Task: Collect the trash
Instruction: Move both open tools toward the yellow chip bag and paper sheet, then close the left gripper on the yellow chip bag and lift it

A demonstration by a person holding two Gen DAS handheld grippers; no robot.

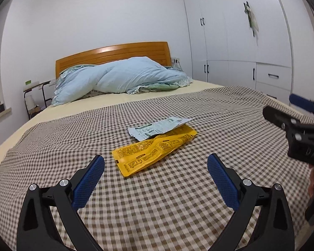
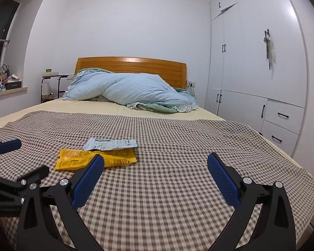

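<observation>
Two flat pieces of trash lie on the checked blanket [image 1: 178, 188] of a bed. A yellow wrapper [image 1: 152, 149] [image 2: 94, 159] lies nearest, and a white printed wrapper [image 1: 157, 128] [image 2: 110, 144] overlaps its far edge. My left gripper [image 1: 156, 162] is open, hovering just short of the yellow wrapper with nothing between its blue pads. My right gripper [image 2: 156, 161] is also open and empty, to the right of both wrappers; in the left wrist view it shows at the right edge [image 1: 295, 113]. The left gripper shows at the left edge of the right wrist view [image 2: 8, 146].
A bunched light-blue duvet [image 1: 123, 77] [image 2: 131, 90] lies by the wooden headboard [image 1: 115, 54]. White wardrobes with drawers [image 2: 261, 73] line the right side. A small side table [image 2: 52, 83] and a cluttered windowsill [image 2: 6, 83] stand at the left.
</observation>
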